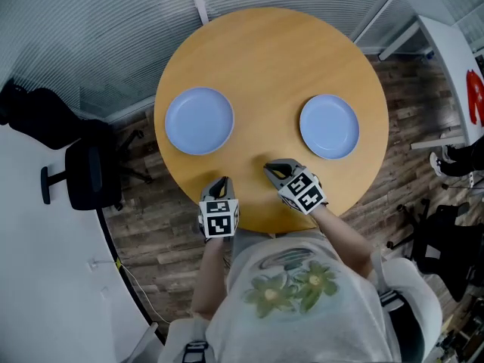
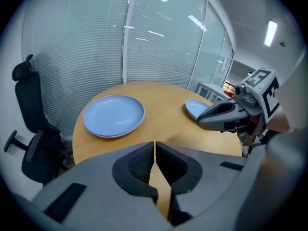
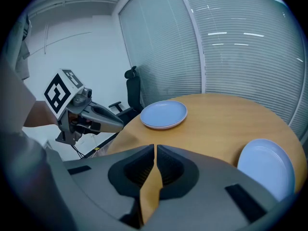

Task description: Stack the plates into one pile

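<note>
Table point(image 1: 272, 51) bore left plate point(image 1: 199, 120) and right plate point(image 1: 329, 126), apart.
Left tongs point(image 1: 221, 181) and right tongs point(image 1: 269, 167) stood closed, empty, at table's near edge.

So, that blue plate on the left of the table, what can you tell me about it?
The left plate is round, pale blue and smooth, slightly glossy, with a flat middle and a shallow raised rim. It lies flat, right way up and empty, on the round wooden table, toward its left edge. Only the tabletop touches it: the other plate sits apart on the right, and the left claw and right claw, both shut and empty, are near the front edge.
</note>
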`<control>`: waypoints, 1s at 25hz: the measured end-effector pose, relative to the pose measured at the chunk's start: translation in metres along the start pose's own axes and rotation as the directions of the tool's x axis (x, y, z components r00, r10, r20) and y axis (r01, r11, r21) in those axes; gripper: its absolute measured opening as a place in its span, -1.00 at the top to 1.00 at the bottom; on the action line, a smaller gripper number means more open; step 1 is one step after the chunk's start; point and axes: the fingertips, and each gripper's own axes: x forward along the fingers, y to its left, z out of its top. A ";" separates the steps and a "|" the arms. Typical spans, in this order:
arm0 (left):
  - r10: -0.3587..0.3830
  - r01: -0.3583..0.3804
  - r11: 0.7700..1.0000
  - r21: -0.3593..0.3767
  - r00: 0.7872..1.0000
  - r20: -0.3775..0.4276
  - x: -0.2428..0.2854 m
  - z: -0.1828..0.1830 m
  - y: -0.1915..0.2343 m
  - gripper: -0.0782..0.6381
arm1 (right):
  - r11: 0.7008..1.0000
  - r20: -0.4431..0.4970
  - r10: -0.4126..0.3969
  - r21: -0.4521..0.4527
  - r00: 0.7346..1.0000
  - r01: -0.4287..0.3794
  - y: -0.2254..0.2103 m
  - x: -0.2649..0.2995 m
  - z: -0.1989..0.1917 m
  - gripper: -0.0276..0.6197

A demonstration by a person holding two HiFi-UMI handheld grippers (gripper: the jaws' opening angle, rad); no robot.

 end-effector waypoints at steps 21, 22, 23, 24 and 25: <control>-0.145 0.145 0.963 0.225 0.989 -0.017 0.074 0.083 -0.168 0.47 | 0.899 0.051 -0.393 0.229 0.918 0.373 -0.167 -0.155 -0.076 0.75; -0.147 0.148 0.961 0.233 0.989 -0.019 0.080 0.086 -0.177 0.40 | 0.893 0.047 -0.402 0.239 0.914 0.380 -0.177 -0.164 -0.083 0.75; -0.148 0.148 0.959 0.240 0.989 -0.019 0.085 0.090 -0.185 0.37 | 0.888 0.043 -0.411 0.247 0.911 0.389 -0.186 -0.171 -0.089 0.75; -0.148 0.148 0.958 0.247 0.989 -0.018 0.091 0.094 -0.192 0.35 | 0.881 0.038 -0.420 0.254 0.907 0.398 -0.196 -0.178 -0.095 0.75; -0.150 0.150 0.955 0.255 0.988 -0.018 0.096 0.097 -0.199 0.35 | 0.875 0.033 -0.430 0.260 0.902 0.408 -0.205 -0.185 -0.101 0.75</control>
